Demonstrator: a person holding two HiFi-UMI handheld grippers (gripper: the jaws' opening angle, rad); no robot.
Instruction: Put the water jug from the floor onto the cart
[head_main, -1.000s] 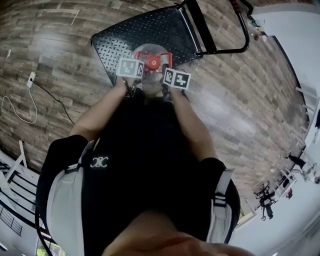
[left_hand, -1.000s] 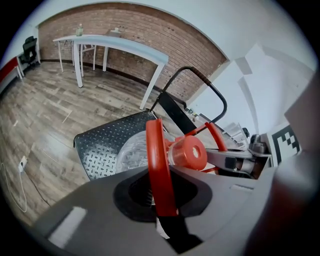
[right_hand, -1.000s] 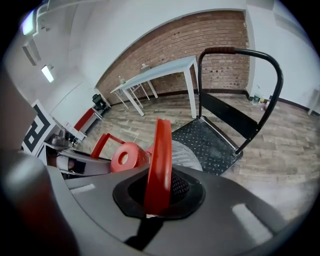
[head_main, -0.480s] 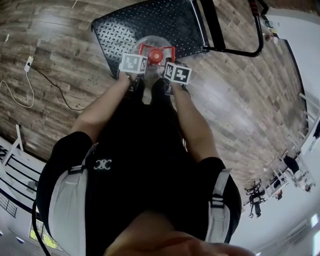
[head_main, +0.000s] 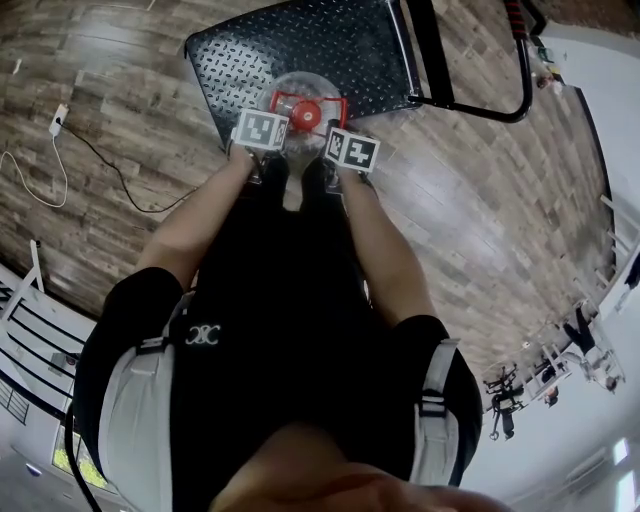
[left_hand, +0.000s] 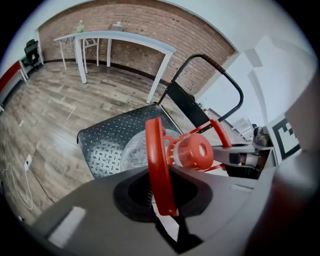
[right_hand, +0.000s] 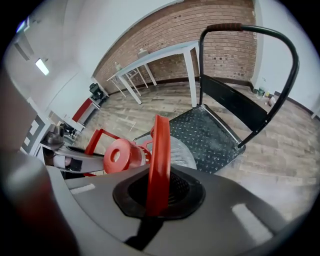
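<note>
The water jug (head_main: 300, 95), clear with a red cap (head_main: 305, 115) and a red carry handle, hangs over the near edge of the cart's black checker-plate deck (head_main: 320, 45). My left gripper (head_main: 272, 118) grips the handle's left bar (left_hand: 159, 165), and its jaws are opening slightly with the bar still between them. My right gripper (head_main: 336, 128) is shut on the right bar (right_hand: 159, 165). Both point steeply down. The cap (left_hand: 195, 152) sits between the two bars. Whether the jug's base touches the deck (right_hand: 205, 135) is hidden.
The cart's black push handle (head_main: 480, 100) rises at the far right of the deck. A white cable with a plug (head_main: 55, 120) lies on the wood floor to the left. A white table (left_hand: 120, 37) stands by the brick wall.
Both grippers and the jug have sunk lower over the cart deck. The grips on the red handle look the same.
</note>
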